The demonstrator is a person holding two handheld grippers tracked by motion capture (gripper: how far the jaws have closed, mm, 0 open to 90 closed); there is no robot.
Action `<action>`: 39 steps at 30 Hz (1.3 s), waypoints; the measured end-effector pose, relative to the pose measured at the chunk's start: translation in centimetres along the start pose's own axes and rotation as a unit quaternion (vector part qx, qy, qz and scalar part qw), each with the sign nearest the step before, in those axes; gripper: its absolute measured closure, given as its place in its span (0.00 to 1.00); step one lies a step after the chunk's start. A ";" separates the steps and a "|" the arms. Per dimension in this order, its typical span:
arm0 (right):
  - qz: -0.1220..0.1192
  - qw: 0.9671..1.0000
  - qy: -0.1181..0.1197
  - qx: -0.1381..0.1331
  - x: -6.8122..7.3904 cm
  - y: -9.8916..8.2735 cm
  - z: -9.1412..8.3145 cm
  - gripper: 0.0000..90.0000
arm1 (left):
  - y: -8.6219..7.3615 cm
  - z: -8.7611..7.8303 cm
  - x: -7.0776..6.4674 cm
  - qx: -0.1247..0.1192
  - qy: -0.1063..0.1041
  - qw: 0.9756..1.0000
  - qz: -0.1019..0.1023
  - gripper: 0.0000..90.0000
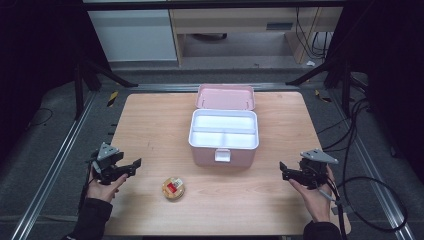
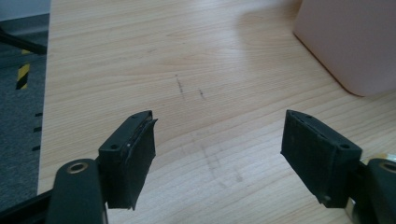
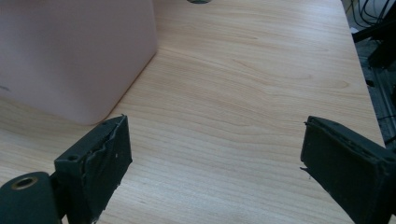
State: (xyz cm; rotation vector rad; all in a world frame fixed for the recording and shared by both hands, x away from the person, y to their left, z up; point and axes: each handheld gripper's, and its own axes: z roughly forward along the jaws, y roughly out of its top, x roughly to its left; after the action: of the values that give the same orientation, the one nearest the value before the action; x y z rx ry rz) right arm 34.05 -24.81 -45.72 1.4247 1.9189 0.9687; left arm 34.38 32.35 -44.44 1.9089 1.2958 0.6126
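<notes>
A pink storage box (image 1: 223,135) stands open mid-table, its lid tipped back and a white divided tray inside. A small round tin (image 1: 173,188) with a red label lies on the wood in front of it, to the left. My left gripper (image 1: 136,166) hovers near the table's left edge, left of the tin, jaws open and empty; its own view has that gripper (image 2: 219,154) over bare wood with the box corner (image 2: 350,42) at upper right. My right gripper (image 1: 283,169) is held at the right, open and empty; the right gripper (image 3: 215,163) points past the box's wall (image 3: 74,56).
The wooden table (image 1: 150,125) sits in a metal frame with dark floor around it. Black cables (image 1: 360,150) trail off to the right. A hazard-striped marker (image 1: 112,98) lies beyond the table's left rear corner. Cabinets stand behind.
</notes>
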 end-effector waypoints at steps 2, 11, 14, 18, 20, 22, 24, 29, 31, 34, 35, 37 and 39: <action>-0.005 1.000 0.000 0.004 0.2 0.0 0.1 0.10 | 0.3 -0.2 -0.4 0.005 -0.004 1.000 0.008 0.29; -0.019 1.000 0.001 0.016 1.0 0.3 0.1 0.11 | 1.4 -0.3 -3.1 0.039 -0.037 0.998 0.040 0.28; -0.019 1.000 0.003 0.018 1.1 0.2 0.2 0.11 | 1.4 0.2 -3.9 0.051 -0.047 0.996 0.047 0.27; -0.022 0.999 0.003 0.024 1.2 0.1 0.5 0.11 | 1.4 0.8 -4.8 0.063 -0.059 0.995 0.055 0.26; -0.021 0.999 0.004 0.028 1.2 0.0 0.7 0.11 | 1.3 1.1 -5.4 0.068 -0.071 0.994 0.055 0.26; -0.023 0.999 0.005 0.033 1.2 -0.1 0.8 0.11 | 1.3 1.3 -6.0 0.076 -0.075 0.992 0.065 0.25; -0.024 0.999 0.003 0.038 1.2 -0.2 0.9 0.11 | 1.3 1.5 -6.6 0.083 -0.083 0.991 0.071 0.25; -0.026 0.999 0.005 0.048 1.3 -0.4 1.2 0.12 | 1.2 2.1 -7.7 0.108 -0.099 0.985 0.089 0.23; -0.031 0.998 0.005 0.052 1.4 -0.5 1.4 0.12 | 1.0 2.4 -8.2 0.124 -0.102 0.982 0.098 0.22; -0.036 0.998 0.005 0.058 1.5 -0.6 1.6 0.12 | 0.8 2.9 -8.8 0.138 -0.108 0.979 0.106 0.21; -0.036 0.998 0.004 0.060 1.5 -0.6 1.6 0.12 | 0.8 3.0 -9.0 0.142 -0.110 0.978 0.110 0.21; -0.038 0.997 0.003 0.061 1.5 -0.6 1.6 0.12 | 0.7 3.3 -9.3 0.150 -0.113 0.975 0.116 0.20; -0.038 0.997 0.003 0.061 1.4 -0.6 1.6 0.11 | 0.6 3.6 -9.7 0.160 -0.115 0.973 0.124 0.19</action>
State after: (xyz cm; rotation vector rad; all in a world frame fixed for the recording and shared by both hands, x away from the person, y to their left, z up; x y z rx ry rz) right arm 34.55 -23.18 -47.19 1.4061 2.0522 0.8333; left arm 33.67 22.13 -46.05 2.3518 1.0643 0.2998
